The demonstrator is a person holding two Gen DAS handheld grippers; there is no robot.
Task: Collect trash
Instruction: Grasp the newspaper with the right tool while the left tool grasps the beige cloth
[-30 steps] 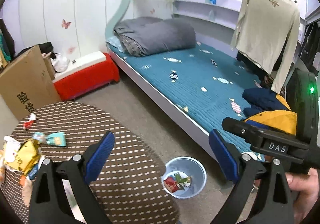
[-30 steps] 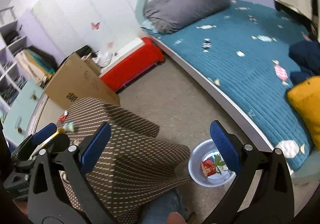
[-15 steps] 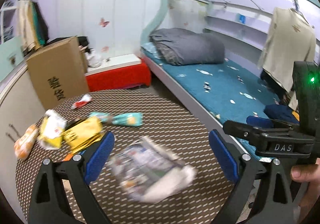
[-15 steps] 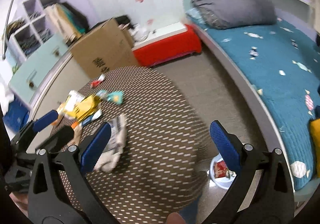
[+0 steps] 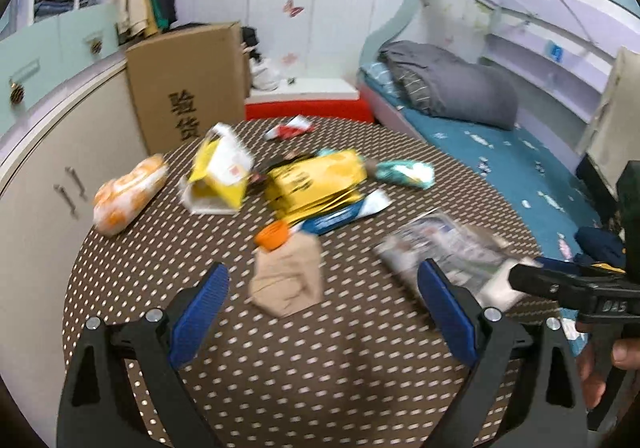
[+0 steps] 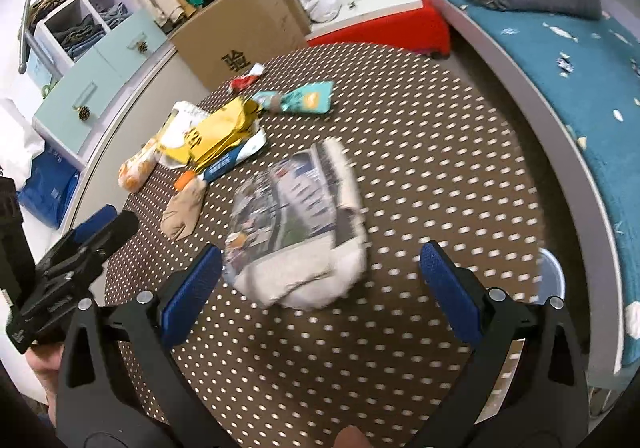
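Trash lies on a round brown dotted table (image 5: 320, 368). There are yellow wrappers (image 5: 316, 180), an orange and white packet (image 5: 128, 196), a teal packet (image 5: 404, 172), a red and white wrapper (image 5: 290, 128), a tan crumpled bag (image 5: 288, 280) with an orange cap, and a large grey and white printed bag (image 6: 296, 224). My left gripper (image 5: 324, 316) is open and empty above the table, close to the tan bag. My right gripper (image 6: 320, 288) is open and empty, just short of the printed bag. The bin's rim (image 6: 554, 272) shows past the table's right edge.
A cardboard box (image 5: 188, 84) stands behind the table by a curved cabinet (image 5: 40, 152). A red and white bench (image 5: 308, 100) sits at the back. A bed with a teal cover (image 6: 576, 60) and a grey quilt (image 5: 452, 88) runs along the right.
Both grippers have swung left from the floor bin to the table. The trash pile is now straight ahead and closer. Both stay open and empty.
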